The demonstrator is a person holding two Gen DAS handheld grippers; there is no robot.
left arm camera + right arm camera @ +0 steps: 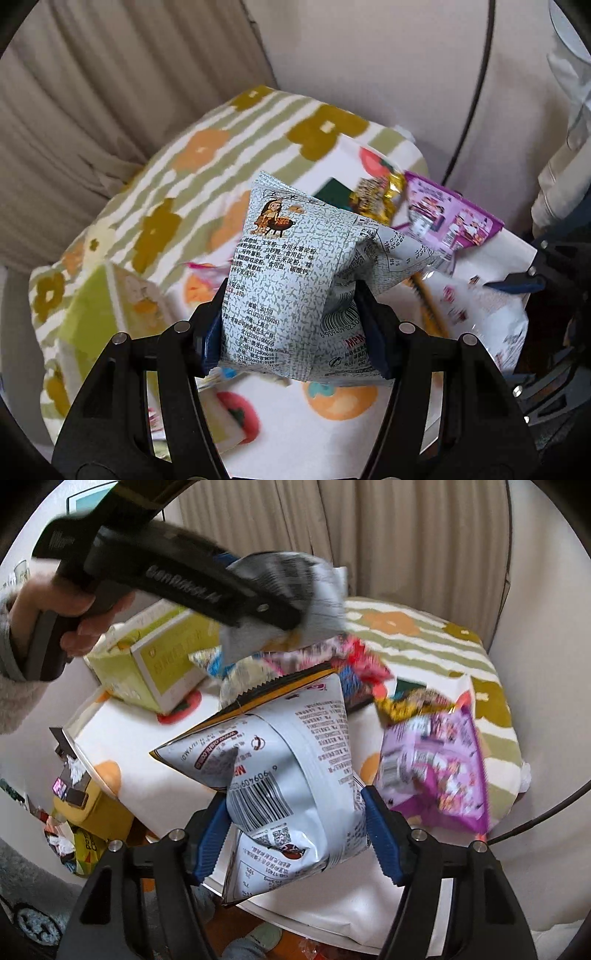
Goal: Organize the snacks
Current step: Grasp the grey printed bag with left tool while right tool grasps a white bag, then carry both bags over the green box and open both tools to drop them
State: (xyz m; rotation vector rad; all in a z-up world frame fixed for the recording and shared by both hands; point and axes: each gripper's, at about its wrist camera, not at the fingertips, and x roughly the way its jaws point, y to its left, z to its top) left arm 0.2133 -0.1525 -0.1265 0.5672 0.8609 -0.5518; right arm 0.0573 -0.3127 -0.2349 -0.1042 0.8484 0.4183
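My left gripper [291, 291] is shut on a grey speckled snack bag [280, 266], held upright above the table. In the right wrist view that same gripper [280, 590] sits at the upper left in a person's hand [81, 624], with the grey bag [321, 602] blurred. My right gripper [295, 794] is shut on a white snack bag [295, 746] with a barcode, its blue pads pressing both sides. The left wrist view shows one right finger [517, 285] against that white bag [480, 306]. A purple bag [436, 768] and a gold-wrapped snack [410, 701] lie on the table.
A yellow-green carton [155, 657] stands at the table's far left. The table [280, 424] carries a fruit-print cloth, with a flowered striped cushion [166, 166] behind it and curtains beyond. A yellow bin [81, 805] with wrappers sits on the floor at the left. A black cable [476, 92] hangs at the right.
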